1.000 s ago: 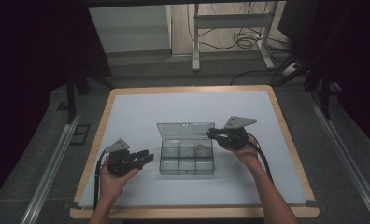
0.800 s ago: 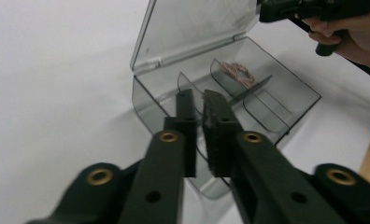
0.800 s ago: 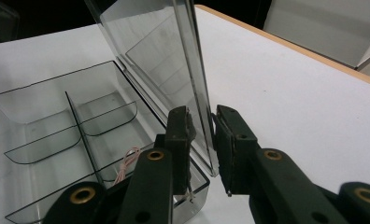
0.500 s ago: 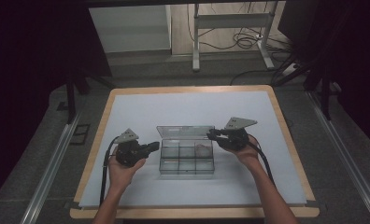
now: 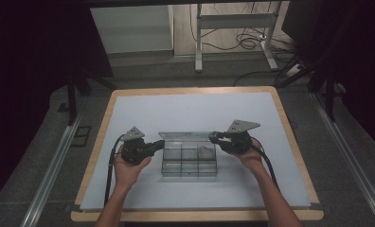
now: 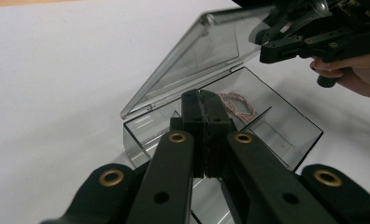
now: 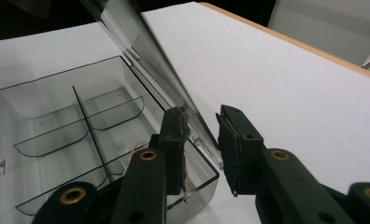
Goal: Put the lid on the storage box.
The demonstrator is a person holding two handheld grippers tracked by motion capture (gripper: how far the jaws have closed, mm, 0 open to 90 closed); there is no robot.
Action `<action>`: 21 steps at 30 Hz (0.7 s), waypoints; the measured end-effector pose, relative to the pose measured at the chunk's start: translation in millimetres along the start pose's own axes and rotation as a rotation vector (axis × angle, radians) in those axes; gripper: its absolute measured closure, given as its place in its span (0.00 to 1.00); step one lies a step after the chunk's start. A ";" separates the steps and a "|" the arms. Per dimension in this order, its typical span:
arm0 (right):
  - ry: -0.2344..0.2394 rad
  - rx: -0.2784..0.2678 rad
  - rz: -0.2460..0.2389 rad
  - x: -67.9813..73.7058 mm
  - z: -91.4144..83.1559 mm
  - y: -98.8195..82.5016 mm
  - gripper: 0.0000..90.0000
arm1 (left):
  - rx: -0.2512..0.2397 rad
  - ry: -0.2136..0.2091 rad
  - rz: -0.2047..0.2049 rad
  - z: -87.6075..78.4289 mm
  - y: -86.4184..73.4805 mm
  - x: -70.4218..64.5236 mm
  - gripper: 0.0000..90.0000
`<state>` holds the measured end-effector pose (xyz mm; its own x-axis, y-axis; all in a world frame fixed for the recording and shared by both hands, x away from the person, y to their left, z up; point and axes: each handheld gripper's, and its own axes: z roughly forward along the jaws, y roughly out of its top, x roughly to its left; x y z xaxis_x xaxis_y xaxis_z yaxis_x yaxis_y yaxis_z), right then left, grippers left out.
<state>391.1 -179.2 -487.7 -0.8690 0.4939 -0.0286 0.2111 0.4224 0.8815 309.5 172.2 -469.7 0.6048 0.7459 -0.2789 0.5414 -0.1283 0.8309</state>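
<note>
Two claws flank the clear box: left claw closed empty beside it, right claw parted, jaws having just been opening around the raised lid.

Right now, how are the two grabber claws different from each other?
The left gripper has its jaws pressed together with nothing between them; the right gripper has a gap, and the lid edge sits in it, its jaws having just been opening. The left gripper points at the clear box from the box's left end; the right gripper is at the lid's right end. Both are black, hand-held and close to the box.
</note>
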 end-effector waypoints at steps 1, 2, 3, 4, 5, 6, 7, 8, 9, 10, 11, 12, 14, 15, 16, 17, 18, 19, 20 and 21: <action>0.002 0.004 -0.001 0.5 0.3 -0.2 0.76 | 0.000 0.001 -0.002 0.1 0.2 -0.2 1.00; 0.004 0.009 -0.003 0.9 0.3 -0.2 0.75 | 0.000 0.002 -0.002 0.0 0.5 -0.4 1.00; 0.005 0.011 -0.006 1.3 0.3 -0.3 0.75 | 0.002 0.003 -0.002 -0.1 1.0 -0.4 1.00; 0.003 0.011 -0.008 1.6 0.3 -0.3 0.75 | 0.001 0.003 -0.003 0.0 1.4 -0.5 1.00; 0.003 0.011 -0.008 1.7 0.3 -0.3 0.75 | -0.001 0.003 -0.003 0.1 1.8 -0.6 1.00; 0.003 0.012 -0.009 1.8 0.2 -0.3 0.75 | -0.001 0.003 -0.002 0.0 2.4 -0.7 1.00; 0.004 0.014 -0.011 1.7 0.1 -0.2 0.75 | -0.003 0.004 -0.003 -0.1 3.1 -1.0 1.00; 0.004 0.014 -0.011 1.9 0.1 -0.1 0.75 | -0.004 0.005 -0.001 -0.2 3.8 -1.1 1.00; 0.003 0.013 -0.011 2.0 0.1 -0.1 0.75 | -0.007 0.006 0.000 -0.3 4.3 -1.2 1.00; 0.003 0.013 -0.011 2.0 0.1 -0.2 0.75 | -0.010 0.010 -0.001 -0.2 4.6 -1.7 1.00; 0.005 0.015 -0.011 1.8 0.0 -0.2 0.75 | -0.013 0.012 0.001 0.0 4.9 -2.3 1.00; 0.005 0.014 -0.011 1.7 0.0 -0.3 0.75 | -0.014 0.013 0.001 0.2 5.2 -2.9 1.00; 0.004 0.012 -0.009 1.8 0.1 -0.4 0.75 | -0.016 0.012 -0.001 0.5 5.7 -3.1 1.00; 0.005 0.014 -0.010 1.8 0.0 -0.3 0.75 | -0.016 0.011 0.002 0.6 6.0 -3.0 1.00; 0.003 0.013 -0.010 2.0 0.0 -0.3 0.75 | -0.015 0.011 0.004 0.4 6.3 -3.0 1.00; 0.003 0.013 -0.010 2.1 -0.2 -0.2 0.75 | -0.016 0.010 0.005 0.2 6.5 -3.3 1.00; 0.003 0.013 -0.009 2.0 -0.5 -0.2 0.75 | -0.016 0.010 0.005 0.1 6.6 -3.7 1.00; 0.004 0.013 -0.009 1.8 -0.8 -0.2 0.75 | -0.016 0.010 0.006 -0.1 6.8 -3.8 1.00; 0.003 0.014 -0.010 1.7 -1.1 -0.3 0.75 | -0.016 0.009 0.006 -0.3 7.0 -3.9 1.00; 0.004 0.015 -0.009 1.5 -1.5 -0.3 0.75 | -0.017 0.008 0.005 -0.4 7.0 -3.9 1.00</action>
<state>389.1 -179.7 -487.3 -0.8727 0.4870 -0.0347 0.2097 0.4381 0.8741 310.6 168.6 -462.6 0.6028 0.7507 -0.2705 0.5283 -0.1214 0.8403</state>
